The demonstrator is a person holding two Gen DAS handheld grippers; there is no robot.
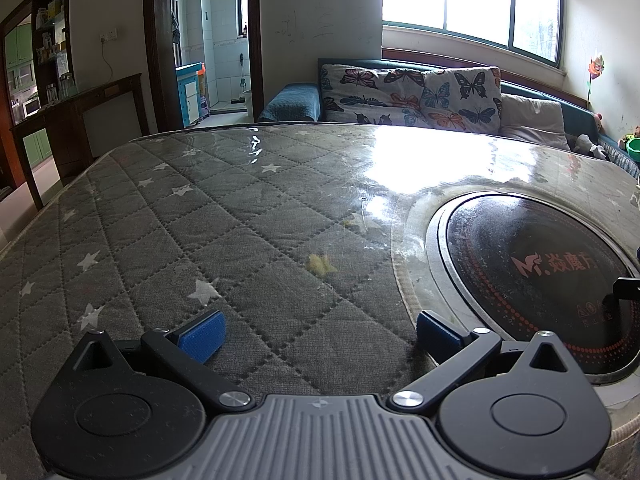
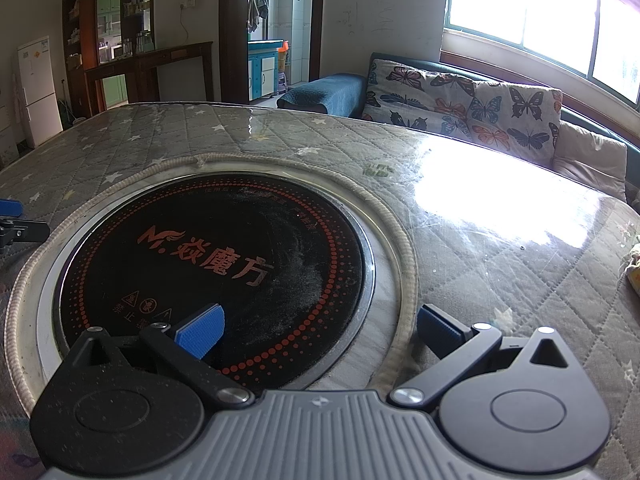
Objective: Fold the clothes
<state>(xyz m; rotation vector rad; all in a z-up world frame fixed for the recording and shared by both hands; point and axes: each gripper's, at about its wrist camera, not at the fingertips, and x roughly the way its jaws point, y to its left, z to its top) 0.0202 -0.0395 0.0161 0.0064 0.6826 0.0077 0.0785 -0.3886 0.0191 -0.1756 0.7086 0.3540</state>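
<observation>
No garment shows clearly in either view. My left gripper point(image 1: 318, 334) is open and empty, low over the grey quilted star-pattern table cover point(image 1: 240, 220). My right gripper point(image 2: 318, 332) is open and empty, low over the round black induction cooktop point(image 2: 216, 256) set into the table. The left gripper's blue fingertip point(image 2: 10, 206) shows at the left edge of the right wrist view. A part of the right gripper point(image 1: 626, 288) shows at the right edge of the left wrist view. A small pale yellowish thing point(image 2: 632, 268) lies at the far right edge; I cannot tell what it is.
The cooktop point(image 1: 532, 280) has a metal rim and a corded fabric border point(image 2: 392, 216). A clear plastic sheet covers the table with strong window glare point(image 2: 500, 196). A sofa with a butterfly cover point(image 1: 412, 94) stands behind the table. A wooden counter point(image 1: 80, 108) and doorway are at the left.
</observation>
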